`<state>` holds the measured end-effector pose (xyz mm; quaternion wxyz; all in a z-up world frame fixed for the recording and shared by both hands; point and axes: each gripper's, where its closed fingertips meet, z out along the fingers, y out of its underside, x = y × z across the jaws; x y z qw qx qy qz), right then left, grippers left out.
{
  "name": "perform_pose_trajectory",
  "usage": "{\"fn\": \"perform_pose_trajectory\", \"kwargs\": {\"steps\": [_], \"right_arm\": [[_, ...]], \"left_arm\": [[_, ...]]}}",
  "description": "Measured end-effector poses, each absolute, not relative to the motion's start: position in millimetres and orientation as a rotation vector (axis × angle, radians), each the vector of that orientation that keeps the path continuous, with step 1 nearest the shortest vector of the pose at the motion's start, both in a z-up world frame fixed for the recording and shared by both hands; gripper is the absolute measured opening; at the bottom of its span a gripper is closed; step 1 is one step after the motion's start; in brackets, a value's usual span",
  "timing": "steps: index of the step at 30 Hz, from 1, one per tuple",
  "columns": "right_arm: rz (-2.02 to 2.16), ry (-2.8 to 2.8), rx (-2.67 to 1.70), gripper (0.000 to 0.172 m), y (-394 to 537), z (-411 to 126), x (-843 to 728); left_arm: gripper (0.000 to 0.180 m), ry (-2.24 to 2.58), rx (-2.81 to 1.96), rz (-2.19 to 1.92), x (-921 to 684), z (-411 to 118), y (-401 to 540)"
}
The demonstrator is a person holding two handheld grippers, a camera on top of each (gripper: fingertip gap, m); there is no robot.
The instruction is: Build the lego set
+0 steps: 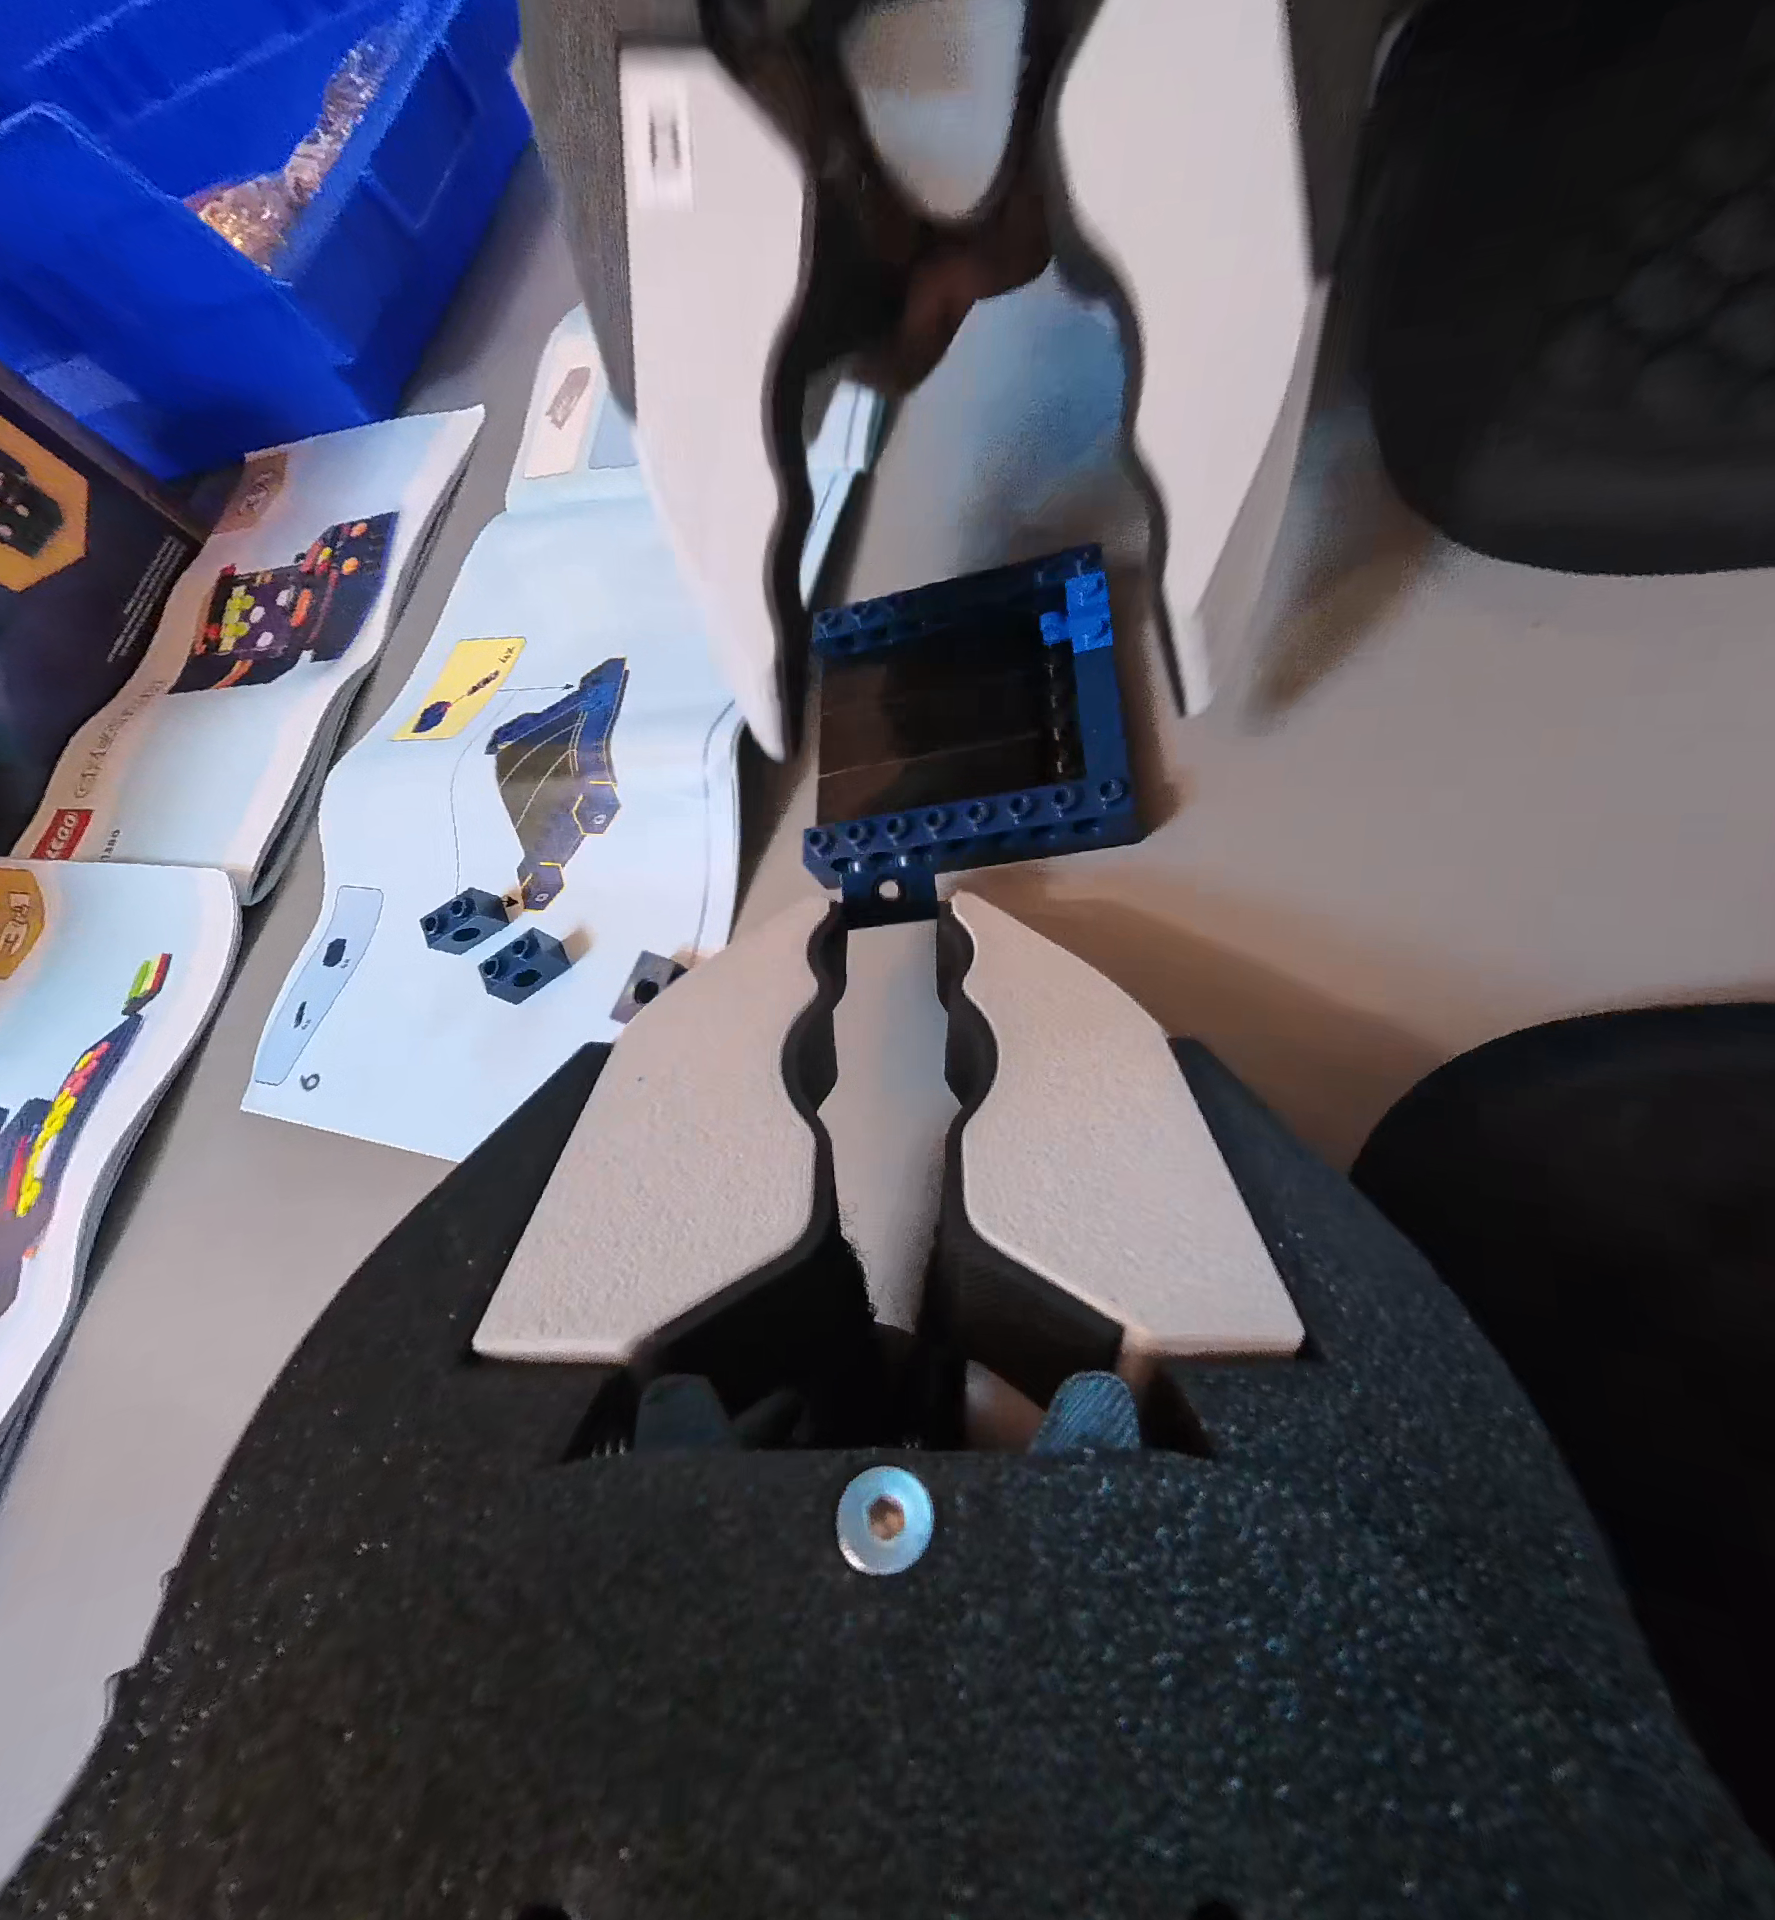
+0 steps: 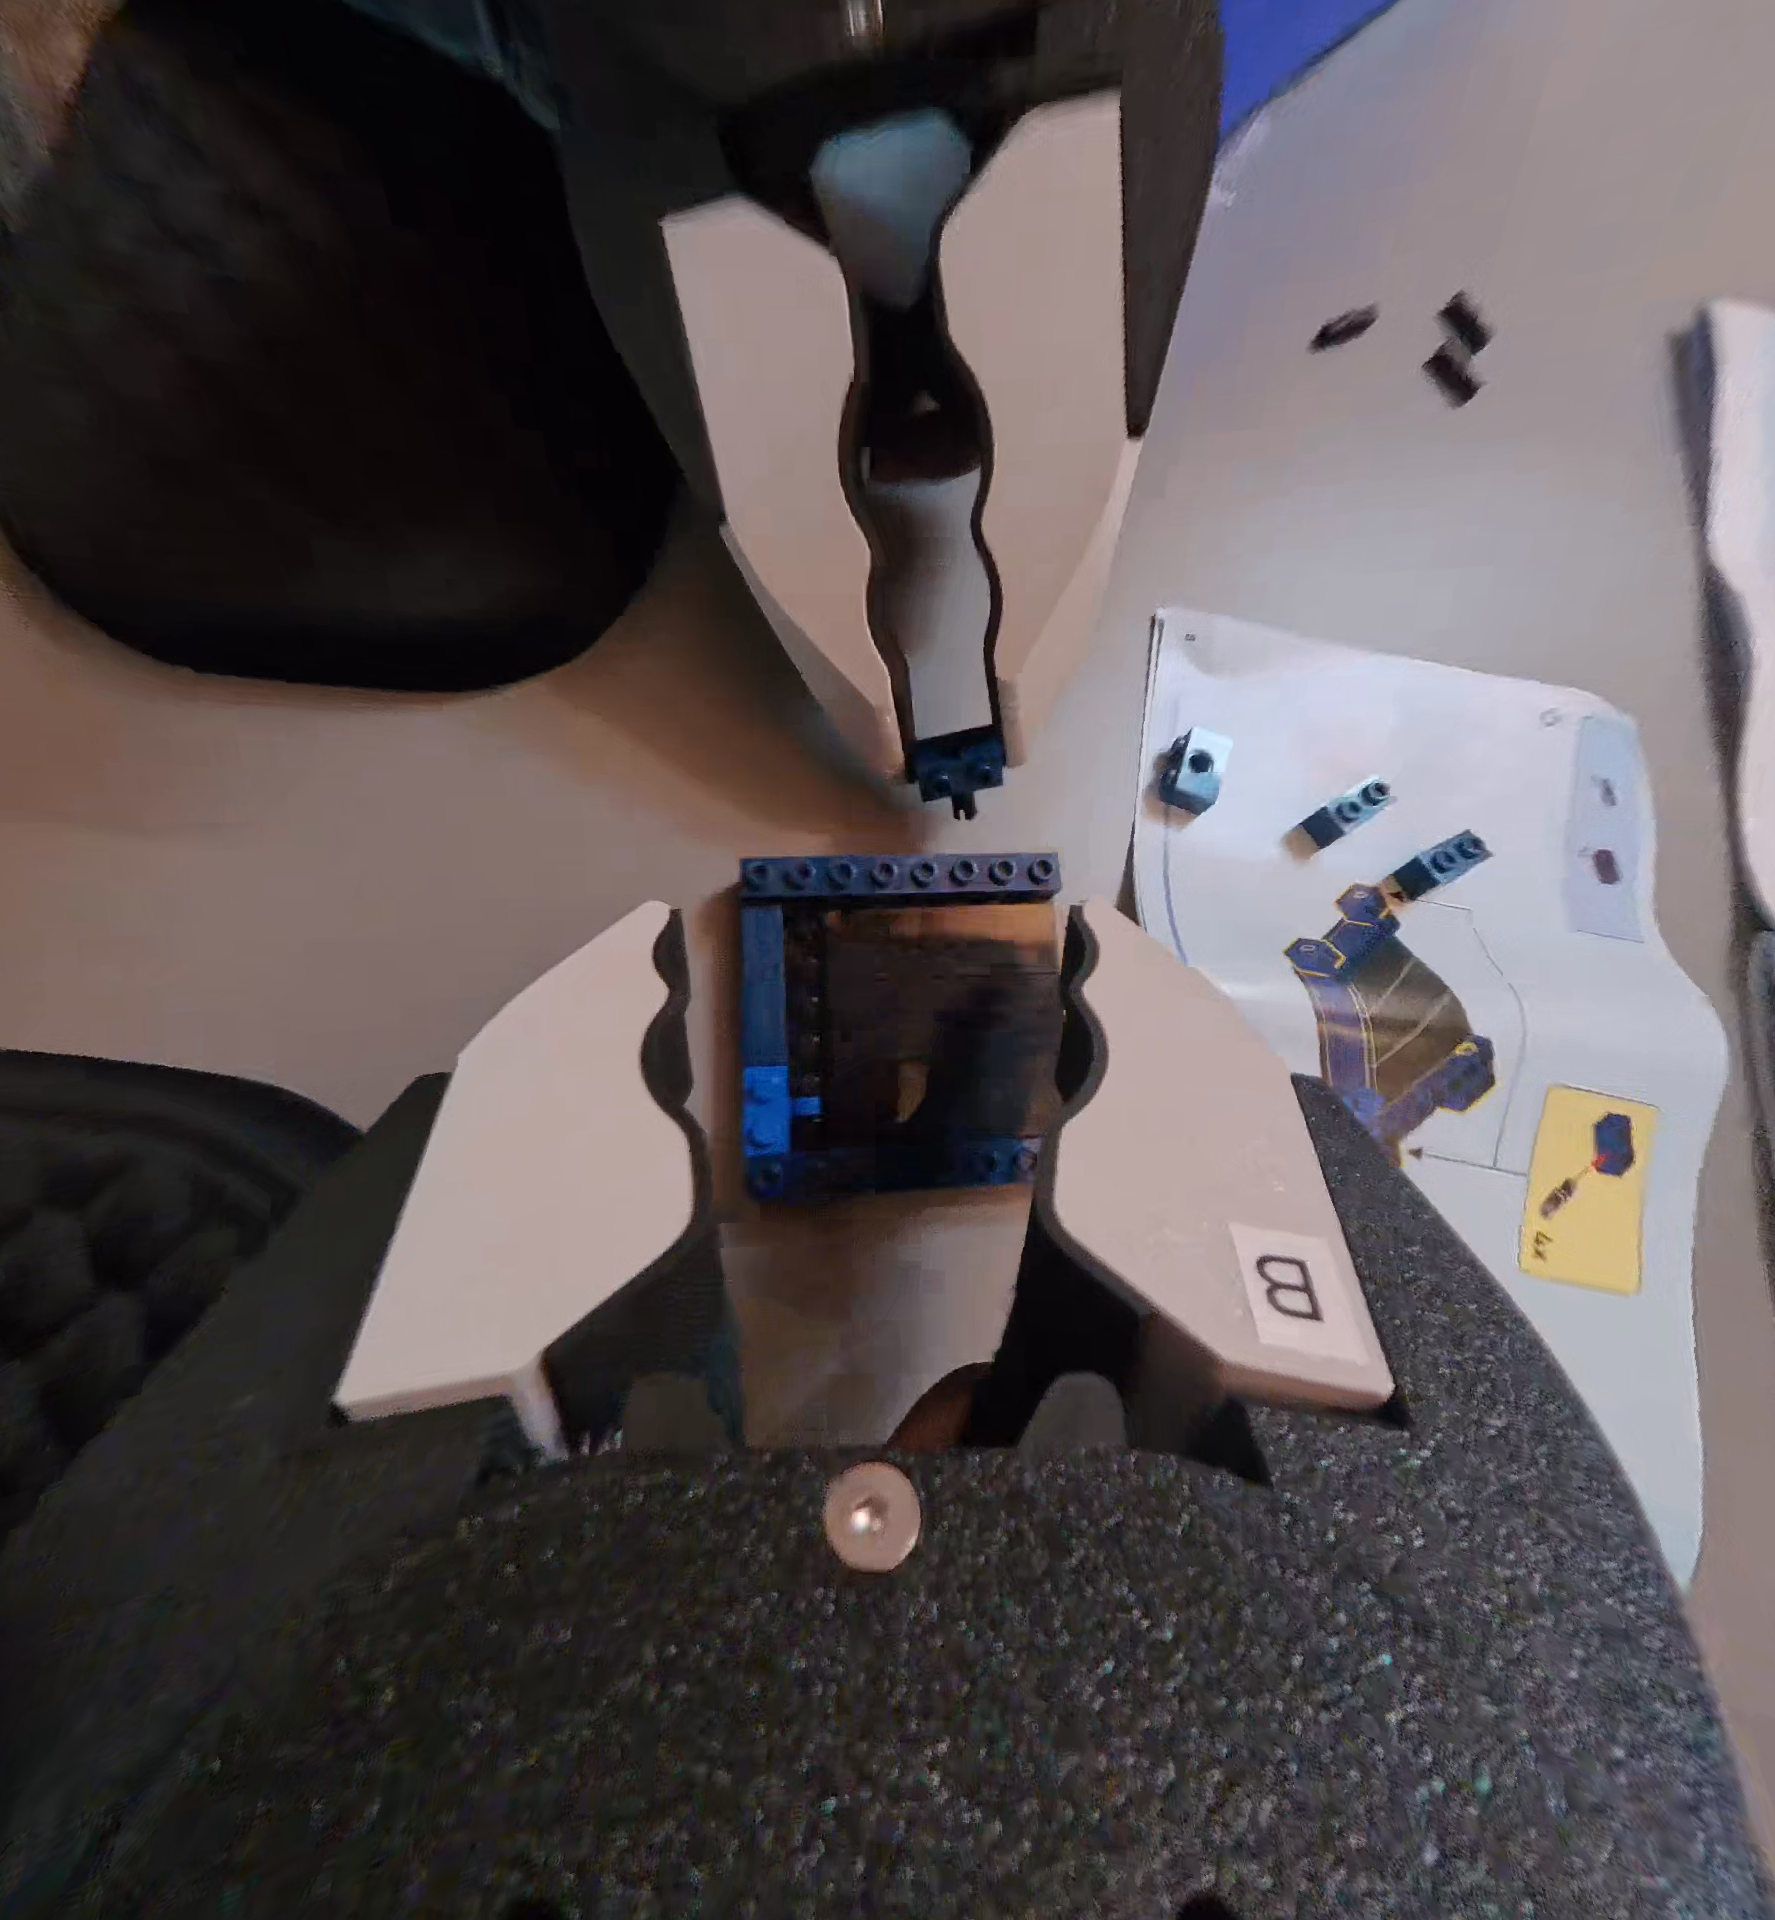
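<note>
A square dark blue brick frame [image 2: 898,871] with a dark smooth middle and a bright blue corner piece [image 2: 767,1112] lies flat on the beige table [image 2: 343,831]. My right gripper [image 2: 875,914] is open and straddles the frame, with a gap showing at the left finger [image 2: 592,1039]. It also shows in the left wrist view [image 1: 976,644], over the frame [image 1: 966,821]. My left gripper [image 1: 888,912] is shut on a small dark blue brick [image 1: 888,894] with a pin, right at the frame's near edge. The same brick [image 2: 956,774] shows in the right wrist view.
An open instruction sheet [image 1: 509,831] carries loose dark blue bricks [image 1: 524,961] left of the frame. Closed booklets [image 1: 239,644], a set box [image 1: 10,540] and blue bins [image 1: 187,208] lie farther left. Dark padded shapes [image 1: 1610,291] stand right. Small black pieces [image 2: 1449,343] lie apart. Both grippers' tips are close together, under 4 cm apart.
</note>
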<state>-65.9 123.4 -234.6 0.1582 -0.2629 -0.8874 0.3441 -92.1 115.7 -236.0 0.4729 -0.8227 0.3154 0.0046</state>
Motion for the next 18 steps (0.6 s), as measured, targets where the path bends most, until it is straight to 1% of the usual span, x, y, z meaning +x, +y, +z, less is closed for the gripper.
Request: {"fn": "perform_pose_trajectory", "kwargs": {"steps": [4, 7, 10, 18], "right_arm": [[0.974, -2.638, -0.792, 0.073, 119.8, -253.6, -71.9], [1.015, -2.618, -0.77, 0.069, 116.3, -253.3, -72.2], [1.054, -2.595, -0.754, 0.069, 114.9, -252.5, -71.8], [1.347, -2.423, -0.703, 0.069, 110.7, -226.8, -70.8]], "left_arm": [[0.016, 0.746, -2.003, -0.005, -93.9, -232.7, 115.6], [0.016, 0.751, -2.011, -0.013, -93.5, -233.9, 115.3], [0.016, 0.754, -2.005, -0.013, -93.1, -233.4, 114.9], [0.016, 0.656, -1.925, -0.099, -97.5, -215.8, 113.9]]}}
